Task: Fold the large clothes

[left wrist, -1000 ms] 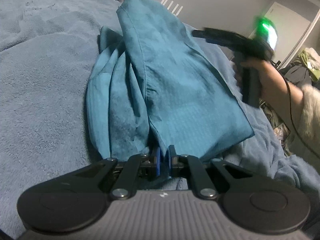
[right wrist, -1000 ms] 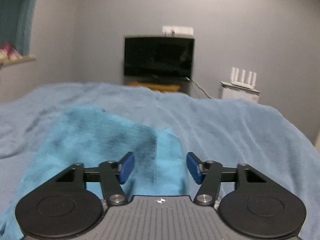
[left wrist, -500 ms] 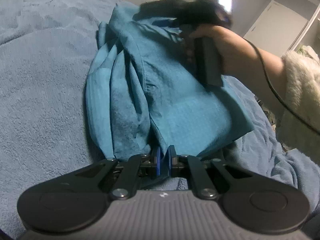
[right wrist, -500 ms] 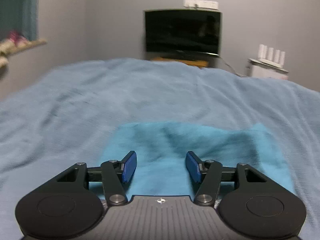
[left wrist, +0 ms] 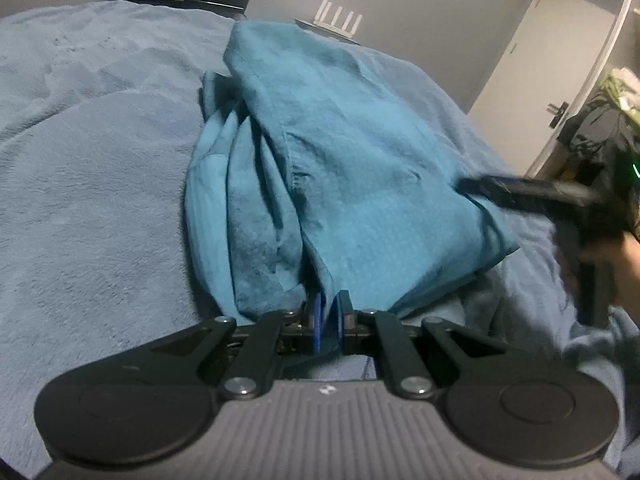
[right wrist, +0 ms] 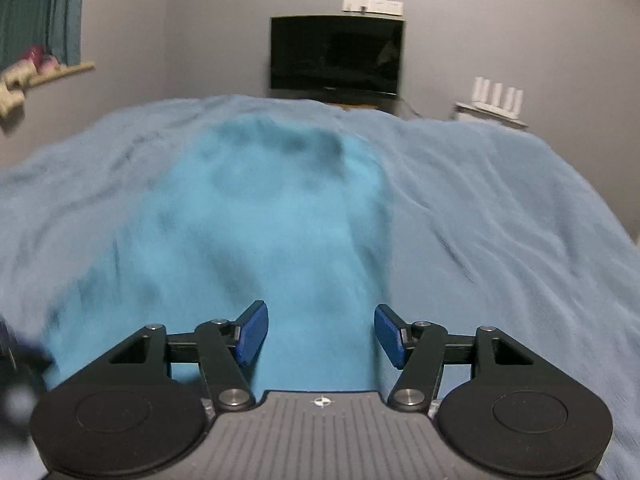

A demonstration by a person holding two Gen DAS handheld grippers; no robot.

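A teal garment [left wrist: 352,168] lies folded lengthwise on the blue bed cover [left wrist: 88,200], with bunched folds along its left side. My left gripper [left wrist: 328,320] is shut on the garment's near edge. My right gripper [right wrist: 320,338] is open and empty, low over the garment's near right part [right wrist: 272,216]. In the left wrist view the right gripper [left wrist: 532,194] shows blurred at the garment's right edge, held by a hand.
A dark TV [right wrist: 336,54] stands against the far wall, with a white router [right wrist: 498,98] to its right. A white door [left wrist: 536,64] and a pile of clothes [left wrist: 608,120] are at the right of the bed. A shelf [right wrist: 44,76] is at the left wall.
My right gripper has drawn back from the garment's far end to its near right edge, still open. My left gripper has kept its hold and barely moved.
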